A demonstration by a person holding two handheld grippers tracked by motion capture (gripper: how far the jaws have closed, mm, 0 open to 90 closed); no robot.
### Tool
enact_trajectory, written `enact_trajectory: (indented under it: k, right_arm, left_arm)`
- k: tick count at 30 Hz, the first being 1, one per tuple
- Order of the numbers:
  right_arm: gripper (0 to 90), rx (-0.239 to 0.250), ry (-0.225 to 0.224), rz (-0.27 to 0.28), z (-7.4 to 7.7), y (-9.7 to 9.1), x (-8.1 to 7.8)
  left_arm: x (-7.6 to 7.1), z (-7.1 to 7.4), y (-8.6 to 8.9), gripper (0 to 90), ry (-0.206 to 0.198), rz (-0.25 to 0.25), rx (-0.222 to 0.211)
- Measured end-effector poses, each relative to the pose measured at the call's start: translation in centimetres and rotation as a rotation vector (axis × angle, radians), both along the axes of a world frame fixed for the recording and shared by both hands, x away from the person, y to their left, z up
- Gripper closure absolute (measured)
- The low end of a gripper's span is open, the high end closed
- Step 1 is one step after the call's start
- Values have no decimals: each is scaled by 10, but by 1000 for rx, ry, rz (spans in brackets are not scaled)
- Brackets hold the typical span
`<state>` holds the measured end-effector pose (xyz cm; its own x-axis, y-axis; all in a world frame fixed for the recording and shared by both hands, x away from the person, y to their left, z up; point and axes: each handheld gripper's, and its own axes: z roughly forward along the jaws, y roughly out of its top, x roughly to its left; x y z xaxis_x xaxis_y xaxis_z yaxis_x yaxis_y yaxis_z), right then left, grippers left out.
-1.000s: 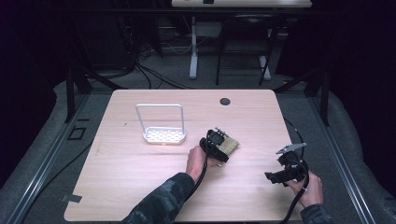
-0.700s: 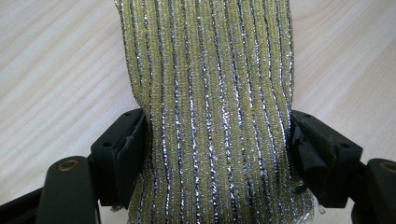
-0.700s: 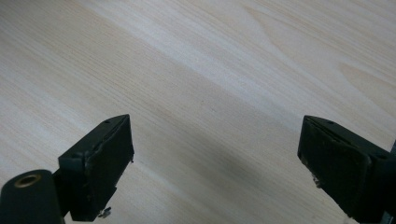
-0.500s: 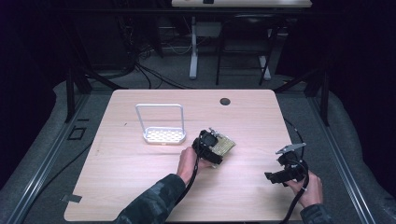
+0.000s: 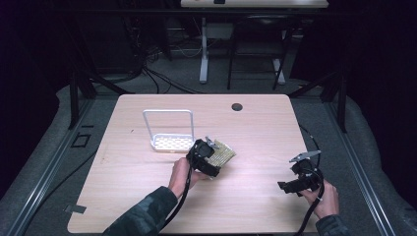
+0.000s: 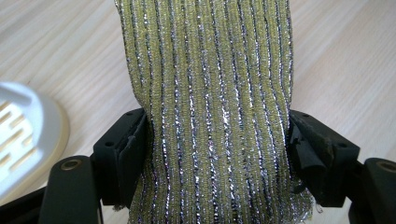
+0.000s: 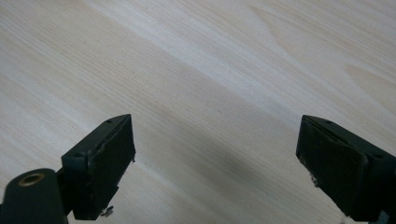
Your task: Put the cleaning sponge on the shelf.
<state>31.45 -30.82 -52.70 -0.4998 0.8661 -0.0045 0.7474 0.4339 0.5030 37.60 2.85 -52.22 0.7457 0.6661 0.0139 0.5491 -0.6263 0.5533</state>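
A yellow scouring pad with silver stripes is pinched between the jaws of my left gripper, whose pads press into both of its sides. The jaws have just been closing on it. In the high view the left gripper holds the pad slightly above the table's middle, just right of a white rack. My right gripper hovers low near the table's front right. In its own view the right gripper stands wide open over bare wood.
The white rack has a perforated base and a tall wire hoop. A dark round grommet sits at the table's far edge. Desk legs and cables stand on the floor beyond the wooden table.
My left gripper has carried the pad leftward toward the white rack and lifted slightly. The right gripper has stayed in place.
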Motion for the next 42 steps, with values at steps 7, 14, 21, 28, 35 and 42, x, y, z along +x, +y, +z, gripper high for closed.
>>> enact_trajectory:
  k: [7, 14, 21, 28, 35, 42]
  right_arm:
    - [114, -4, -6, -8, 1, -2, -3]
    - [119, -13, 2, -4, 0, -2, -3]
    - [121, -17, 4, -4, 1, -2, -3]
    - [121, -15, 2, -4, 1, -2, -3]
    - [123, -12, 6, -4, 0, -1, -3]
    - [124, -13, 10, -5, 0, -2, -3]
  left_arm:
    - [-15, 2, 25, 261, -9, -6, -10]
    - [-22, 3, 43, 261, -4, -1, 7]
    - [-27, 6, 56, 261, -12, 7, 8]
    - [-31, 8, 72, 262, -10, 29, -5]
    - [-36, 7, 85, 262, -7, 49, -10]
    - [-37, 6, 98, 264, -4, 80, -24]
